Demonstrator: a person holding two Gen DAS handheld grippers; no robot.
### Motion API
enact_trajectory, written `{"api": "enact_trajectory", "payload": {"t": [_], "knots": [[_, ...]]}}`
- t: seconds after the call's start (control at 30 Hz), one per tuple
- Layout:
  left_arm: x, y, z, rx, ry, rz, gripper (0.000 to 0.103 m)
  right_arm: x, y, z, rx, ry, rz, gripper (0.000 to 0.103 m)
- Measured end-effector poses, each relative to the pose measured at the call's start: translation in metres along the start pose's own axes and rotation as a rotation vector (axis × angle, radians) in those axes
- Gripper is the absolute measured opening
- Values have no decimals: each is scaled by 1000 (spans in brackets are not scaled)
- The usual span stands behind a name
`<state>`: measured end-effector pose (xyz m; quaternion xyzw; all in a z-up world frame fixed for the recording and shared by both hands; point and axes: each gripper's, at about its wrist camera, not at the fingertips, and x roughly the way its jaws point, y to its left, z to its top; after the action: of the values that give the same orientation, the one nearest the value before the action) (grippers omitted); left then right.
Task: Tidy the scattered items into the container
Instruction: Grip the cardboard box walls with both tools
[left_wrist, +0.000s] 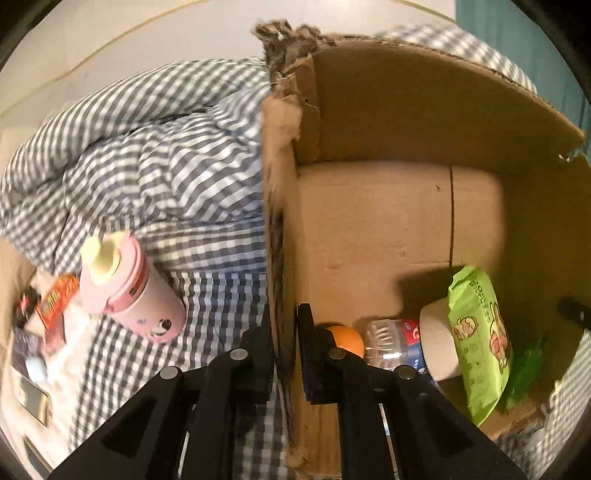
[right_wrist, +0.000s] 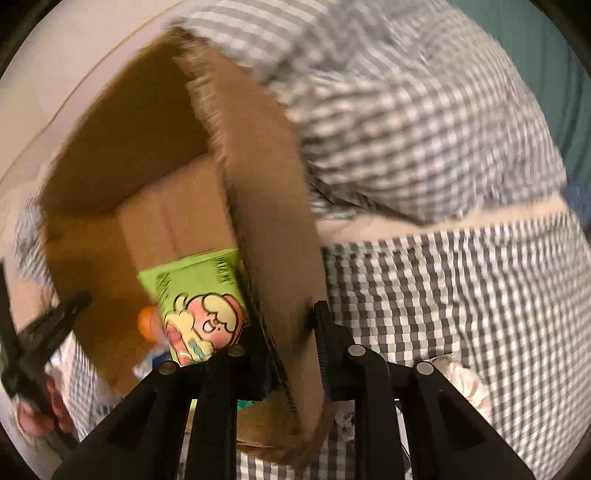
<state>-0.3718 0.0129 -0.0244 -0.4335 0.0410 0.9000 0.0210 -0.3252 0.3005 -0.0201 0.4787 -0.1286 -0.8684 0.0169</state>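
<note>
1. Far left, left-wrist view: small clutter (left_wrist: 44, 325) on the bed, incl. a red-orange packet and a dark blurry bit. Not yet tidied.
2. Next right: pink bottle (left_wrist: 129, 291) w/ cream cap, lying tilted on the checked bedding (left_wrist: 147, 166), just outside the box. Prob. next to go in.
3. Left gripper (left_wrist: 284, 354): jaws narrow, pinched on the left wall of the cardboard box (left_wrist: 406, 122), one finger outside, one inside. Looks like a hold to lift or shift the box, not to pick an item.
4. Inside the box, near side, l to r: orange ball (left_wrist: 345, 339), clear plastic bottle (left_wrist: 395, 343) on its side, white cup (left_wrist: 439, 339), green wipes pack (left_wrist: 480, 343) leaning on the cup. All packed toward the near wall, maybe bc the box is tipped that way.
5. Right-wrist view: right gripper (right_wrist: 291, 332) clamps the opposite box wall, jaws narrow w/ the cardboard between them. The wipes pack sits right against that wall inside.
6. Far left of that view, a hand (right_wrist: 40, 410) holds the other gripper at the far wall.
7. Judgement: two-sided grip = moving the box closer to the leftover stuff. Risk: torn, soft cardboard edges may bend or slip under the pinch.
</note>
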Motion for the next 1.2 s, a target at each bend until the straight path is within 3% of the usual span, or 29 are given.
{"api": "enact_trajectory", "payload": {"t": [0.1, 0.13, 0.17, 0.23, 0.27, 0.3, 0.33, 0.37, 0.4, 0.43, 0.47, 0.53, 0.6, 0.67, 0.8, 0.9, 1.0, 1.1, 1.13, 1.2], "knots": [[-1, -1, -17, -3, -31, -28, 56, 18, -11, -6, 24, 12, -4, 24], [-2, -3, -26, -6, -51, -19, 78, 21, -10, -9, 14, 13, -15, 24], [-3, -5, -34, -6, -73, -9, 88, 24, -11, -11, 8, 9, -32, 27], [-5, -13, -53, 7, -120, -21, 92, 33, -9, -19, -17, -5, -69, 43], [-3, -18, -60, 18, -122, -28, 93, 38, -10, -24, -17, -1, -73, 59], [1, -23, -64, 33, -102, -23, 93, 44, -11, -28, -7, 6, -68, 62], [8, -29, -69, 44, -76, -11, 92, 50, -14, -31, 3, 20, -67, 58], [14, -32, -72, 49, -61, -4, 71, 56, -17, -35, 18, 40, -69, 13], [18, -34, -75, 45, -57, 7, 48, 62, -21, -39, 30, 67, -55, 13], [22, -32, -75, 31, -43, 32, 14, 61, -22, -40, 34, 67, -55, 13], [25, -25, -73, 3, -23, 39, 11, 60, -21, -40, 26, 72, -52, 13], [25, -8, -64, -58, 21, -31, 9, 55, -20, -40, 32, 98, -26, 15], [21, 5, -52, -88, 55, -68, 9, 51, -28, -36, 99, 158, 67, 23], [7, 7, -41, -66, 42, -44, 9, 51, -39, -33, 173, 222, 176, 25], [-19, 1, -30, -32, 44, -10, 10, 46, -38, -31, 180, 315, 220, 25], [-25, 0, -31, -26, 92, 3, 12, 40, -31, -31, 160, 344, 192, 25], [-1, 2, -41, -68, 190, -16, 12, 39, -27, -23, 129, 342, 99, 26], [1, 1, -48, -73, 147, -9, 12, 34, -21, -19, 91, 282, 58, 30], [-2, 2, -48, -77, 129, -13, 17, 30, -19, -19, 77, 253, 31, 33], [-13, 4, -47, -83, 103, -35, 39, 18, -20, -21, 73, 198, 37, 47]]}}
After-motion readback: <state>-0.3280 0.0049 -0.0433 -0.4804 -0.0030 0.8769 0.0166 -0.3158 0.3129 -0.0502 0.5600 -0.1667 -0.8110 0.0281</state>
